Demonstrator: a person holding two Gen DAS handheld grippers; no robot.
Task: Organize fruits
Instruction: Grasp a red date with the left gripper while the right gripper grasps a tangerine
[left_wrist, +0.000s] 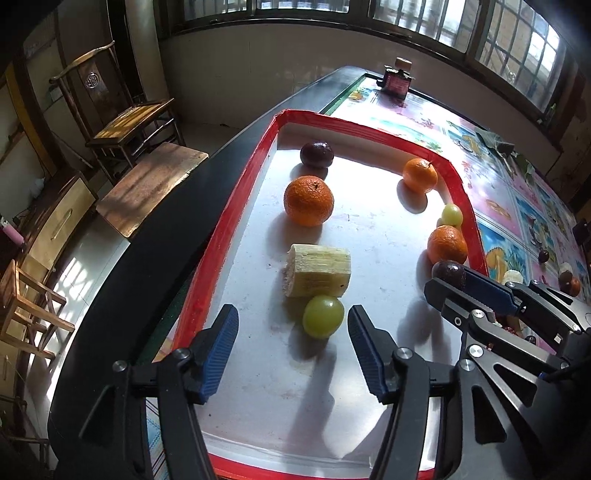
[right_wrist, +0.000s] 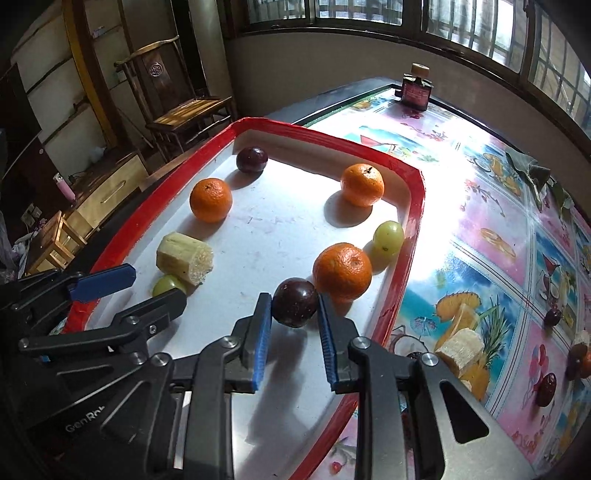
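Note:
A red-rimmed white tray (left_wrist: 236, 206) holds three oranges (left_wrist: 308, 200), a dark purple fruit (left_wrist: 317, 154), a cut sugarcane piece (left_wrist: 318, 270) and two green grapes. My left gripper (left_wrist: 293, 317) stands open at the tray's near end. The nearer green grape (left_wrist: 323, 316) lies between its blue pads, which do not touch it. My right gripper (right_wrist: 293, 299) is shut on a second dark purple fruit (right_wrist: 295, 306), close beside an orange (right_wrist: 342, 270) near the tray's right rim (right_wrist: 413, 221). Whether this fruit rests on the tray floor I cannot tell.
The tray lies on a table with a glossy fruit-print cover (right_wrist: 491, 229). Loose dark fruits (right_wrist: 546, 384) and a sugarcane piece (right_wrist: 460, 349) lie on the cover to the right. A dark jar (right_wrist: 415, 88) stands at the far end. Wooden chairs (left_wrist: 122, 122) stand beyond the table's left edge.

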